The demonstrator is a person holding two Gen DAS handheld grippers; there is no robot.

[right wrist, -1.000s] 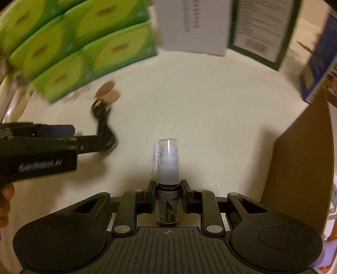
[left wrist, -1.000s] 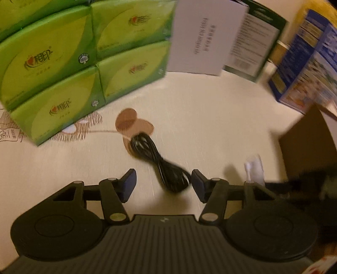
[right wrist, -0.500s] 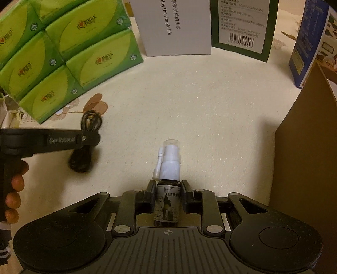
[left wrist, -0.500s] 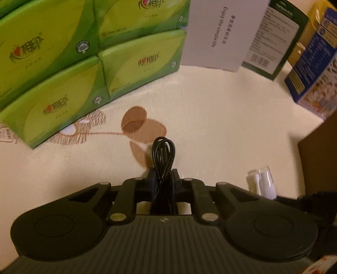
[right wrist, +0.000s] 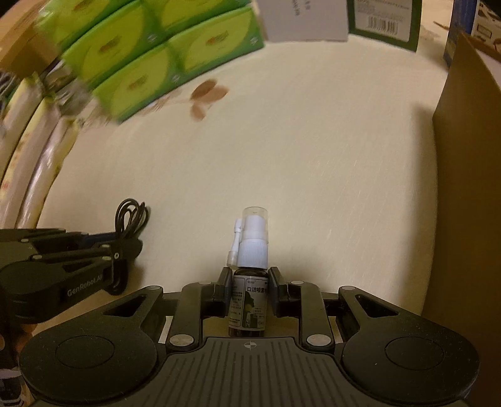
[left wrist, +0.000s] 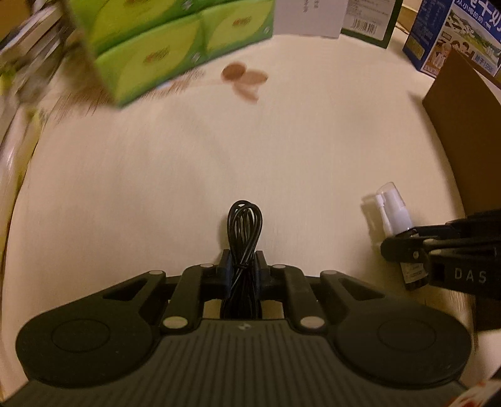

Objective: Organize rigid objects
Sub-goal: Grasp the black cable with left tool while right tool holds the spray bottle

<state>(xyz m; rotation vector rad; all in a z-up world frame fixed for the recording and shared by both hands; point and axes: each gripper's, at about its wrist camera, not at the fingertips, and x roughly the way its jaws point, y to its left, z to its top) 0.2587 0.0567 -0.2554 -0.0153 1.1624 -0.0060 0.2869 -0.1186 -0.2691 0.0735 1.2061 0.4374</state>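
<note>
A coiled black cable (left wrist: 244,231) is pinched between the pads of my left gripper (left wrist: 243,266), which is shut on it; its loop sticks out ahead of the fingers. The same cable (right wrist: 130,219) and left gripper (right wrist: 122,250) show at the left of the right wrist view. My right gripper (right wrist: 249,291) is shut on a small brown spray bottle (right wrist: 249,300) with a white nozzle and clear cap, held upright. That spray bottle (left wrist: 396,219) also appears at the right of the left wrist view, in the right gripper (left wrist: 404,253).
Green tissue packs (left wrist: 162,47) are stacked at the back left. White, green and blue cartons (left wrist: 369,18) stand along the back. A brown cardboard box (right wrist: 469,172) rises at the right. A leaf print (left wrist: 244,78) marks the cream tablecloth (left wrist: 219,162).
My left gripper closed on the cable, which lay loose on the cloth, and carried it back from the tissue packs. My right gripper, still holding the bottle, also drew back.
</note>
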